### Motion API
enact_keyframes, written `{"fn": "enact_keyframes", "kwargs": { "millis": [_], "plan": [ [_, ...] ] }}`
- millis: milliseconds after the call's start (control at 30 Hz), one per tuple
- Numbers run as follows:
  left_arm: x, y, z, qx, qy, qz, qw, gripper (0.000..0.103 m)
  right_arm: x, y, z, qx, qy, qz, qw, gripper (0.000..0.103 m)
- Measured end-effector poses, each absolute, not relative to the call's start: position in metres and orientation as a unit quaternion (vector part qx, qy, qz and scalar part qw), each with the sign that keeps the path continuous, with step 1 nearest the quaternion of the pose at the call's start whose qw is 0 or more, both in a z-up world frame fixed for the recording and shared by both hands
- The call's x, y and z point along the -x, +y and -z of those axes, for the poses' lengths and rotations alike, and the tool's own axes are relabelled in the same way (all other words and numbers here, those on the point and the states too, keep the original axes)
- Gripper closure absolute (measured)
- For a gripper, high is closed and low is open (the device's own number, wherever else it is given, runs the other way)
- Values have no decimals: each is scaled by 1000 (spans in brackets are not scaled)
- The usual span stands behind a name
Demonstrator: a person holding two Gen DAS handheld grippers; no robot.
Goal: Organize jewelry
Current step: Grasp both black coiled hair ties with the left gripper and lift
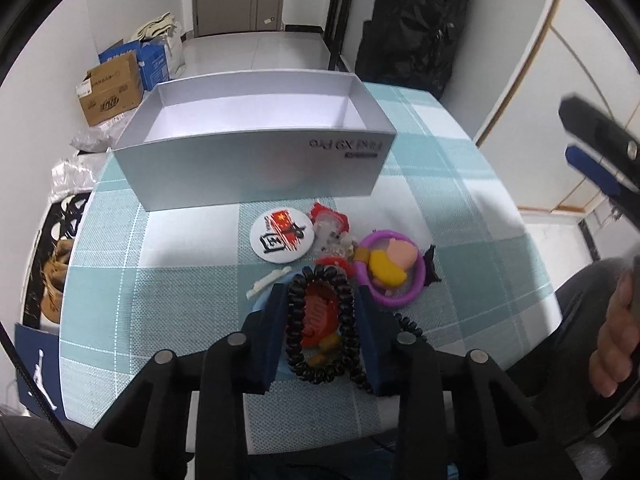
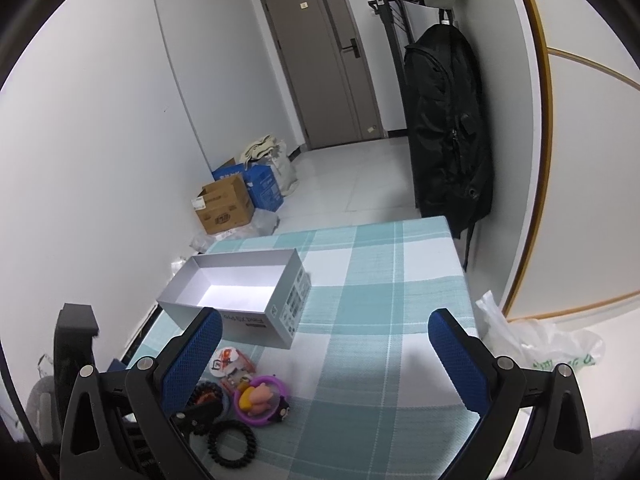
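My left gripper (image 1: 320,292) stands low over a pile of trinkets, its fingers closed around a black beaded bracelet (image 1: 296,320) that rings a red charm (image 1: 318,314). Beside it lie a purple ring with a yellow and pink figure (image 1: 394,270), a round white badge (image 1: 281,235) and a red and clear piece (image 1: 330,220). An open silver-grey box (image 1: 256,168) stands behind them, empty inside; it also shows in the right wrist view (image 2: 240,300). My right gripper (image 2: 326,330) is open and empty, held above the table to the right. A black coil hair tie (image 2: 232,442) lies near it.
The table has a teal and white checked cloth (image 2: 380,280). A black backpack (image 2: 448,128) hangs by the far right corner. Cardboard and blue boxes (image 2: 236,196) sit on the floor at the left. A plastic bag (image 2: 540,344) lies right of the table.
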State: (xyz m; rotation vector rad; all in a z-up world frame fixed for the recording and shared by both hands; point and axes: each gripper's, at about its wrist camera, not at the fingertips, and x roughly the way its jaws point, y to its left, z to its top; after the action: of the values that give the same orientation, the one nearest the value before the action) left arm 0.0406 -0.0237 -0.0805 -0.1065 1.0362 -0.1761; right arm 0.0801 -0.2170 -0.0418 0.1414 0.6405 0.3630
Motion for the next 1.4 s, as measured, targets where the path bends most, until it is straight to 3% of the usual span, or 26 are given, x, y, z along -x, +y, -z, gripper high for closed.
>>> {"fn": "enact_keyframes", "kwargs": {
  "millis": [367,867,1100,1200,1300,1400],
  "plan": [
    [-40,-9,65,109,462,81,877,75,-80,-212,48,-57,329,-184,925,0],
    [-38,29,44,178,412,57,892,75,-56,-150,102,0,454,-316,833,4],
    [-34,41,37,194,396,55,896,75,-32,-111,119,117,443,-321,829,16],
    [-31,44,35,196,391,52,898,75,-33,-105,130,150,450,-305,825,34],
    [-30,47,35,200,390,53,897,75,-34,-106,132,156,453,-297,826,37],
    [-29,48,35,201,389,54,897,75,-33,-104,132,163,450,-297,826,51]
  ]
}}
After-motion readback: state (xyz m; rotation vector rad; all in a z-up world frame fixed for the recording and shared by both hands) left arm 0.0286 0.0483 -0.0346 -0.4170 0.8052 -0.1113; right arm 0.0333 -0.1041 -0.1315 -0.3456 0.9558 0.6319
